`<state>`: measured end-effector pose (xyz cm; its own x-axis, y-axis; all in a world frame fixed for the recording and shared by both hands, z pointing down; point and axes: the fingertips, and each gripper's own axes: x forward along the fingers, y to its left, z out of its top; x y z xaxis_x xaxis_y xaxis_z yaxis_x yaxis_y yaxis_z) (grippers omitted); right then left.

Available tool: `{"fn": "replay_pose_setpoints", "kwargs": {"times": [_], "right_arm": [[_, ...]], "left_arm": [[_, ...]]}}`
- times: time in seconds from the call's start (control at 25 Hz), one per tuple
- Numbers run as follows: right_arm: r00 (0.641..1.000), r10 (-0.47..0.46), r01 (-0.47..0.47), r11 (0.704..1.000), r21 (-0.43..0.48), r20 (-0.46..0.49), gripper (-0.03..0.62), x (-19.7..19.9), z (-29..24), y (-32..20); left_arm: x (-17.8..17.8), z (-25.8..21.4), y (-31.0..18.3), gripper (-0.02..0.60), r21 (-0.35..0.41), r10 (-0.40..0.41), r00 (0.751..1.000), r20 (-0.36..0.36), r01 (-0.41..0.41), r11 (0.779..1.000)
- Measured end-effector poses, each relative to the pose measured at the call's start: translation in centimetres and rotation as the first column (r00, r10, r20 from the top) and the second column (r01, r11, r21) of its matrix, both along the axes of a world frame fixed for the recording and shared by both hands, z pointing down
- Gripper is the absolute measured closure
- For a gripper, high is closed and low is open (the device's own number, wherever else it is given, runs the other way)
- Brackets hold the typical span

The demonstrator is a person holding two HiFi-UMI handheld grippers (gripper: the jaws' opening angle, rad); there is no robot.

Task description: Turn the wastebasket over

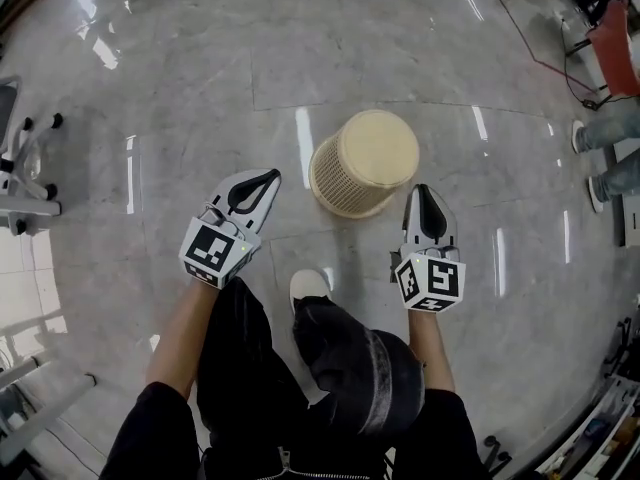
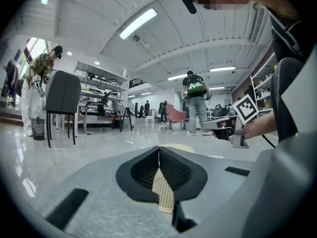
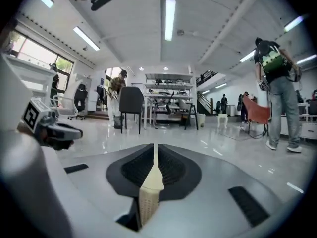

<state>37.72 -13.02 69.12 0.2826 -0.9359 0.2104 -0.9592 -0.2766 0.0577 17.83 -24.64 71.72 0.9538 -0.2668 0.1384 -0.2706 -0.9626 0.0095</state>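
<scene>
So the wastebasket [image 1: 362, 163], a cream woven one, is sitting on the shiny marble floor [image 1: 200, 88] with its closed end facing up, right in front of the person who's crouching over it. Their white shoe [image 1: 308, 286] is poking out just on the near side of the basket.

The left gripper [image 1: 262, 180] is hanging off to the basket's left, clearly apart from it, and its jaws are pressing together at the tips with nothing between them. You're just seeing a slice of the basket's weave past them.

The right gripper [image 1: 426, 192] is hovering just beside the basket on its right, near the bottom edge. I can't tell if it's actually touching the side. Its jaws are sitting pulled in close with only a sliver of a gap, and they're gripping nothing.

Well off to the basket's right, somebody else's jeans and sneakers [image 1: 605, 133] are showing at the edge of the room.
</scene>
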Motion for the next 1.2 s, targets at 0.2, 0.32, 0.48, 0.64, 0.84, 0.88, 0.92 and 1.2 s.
{"fn": "replay_pose_setpoints", "kwargs": {"times": [0.2,0.32,0.48,0.64,0.84,0.88,0.92,1.2], "right_arm": [[0.999,-0.03,0.031,0.999,0.032,-0.02,0.562,-2.7,-1.8,-0.9],[1.0,-0.011,0.011,1.0,0.009,0.008,0.562,-2.4,-0.9,-0.8],[1.0,-0.014,0.014,1.0,-0.002,0.001,0.565,-2.6,-1.0,-0.3],[0.999,-0.025,0.025,1.0,-0.001,-0.028,0.565,-2.5,-4.7,-0.9],[0.998,-0.051,0.05,0.998,-0.037,-0.029,0.569,-3.2,-12.9,-1.6],[0.998,-0.06,0.058,0.997,-0.047,-0.031,0.571,-3.5,-15.1,-1.6],[0.997,-0.069,0.066,0.996,-0.061,-0.035,0.572,-4.0,-17.4,-1.5],[0.99,-0.138,0.133,0.982,-0.138,-0.027,0.576,-8.8,-34.9,1.0]], "left_arm": [[0.0,0.9,1.1,0.575,0.009,-0.002,1.0,-0.018,0.002,1.0],[-0.5,2.0,1.5,0.575,-0.007,-0.013,1.0,-0.004,0.013,1.0],[-1.4,1.2,1.0,0.575,-0.011,-0.033,0.999,-0.025,0.033,0.999],[-2.7,-2.6,-0.5,0.575,0.016,-0.061,0.998,-0.035,0.061,0.998],[-3.4,-11.4,-0.5,0.575,-0.013,-0.087,0.995,-0.051,0.087,0.996],[-3.4,-13.5,-0.2,0.575,-0.025,-0.091,0.995,-0.047,0.09,0.996],[-3.4,-15.7,0.2,0.575,-0.038,-0.095,0.995,-0.043,0.093,0.995],[-4.8,-34.6,4.8,0.575,-0.086,-0.106,0.994,-0.032,0.103,0.991]]}}
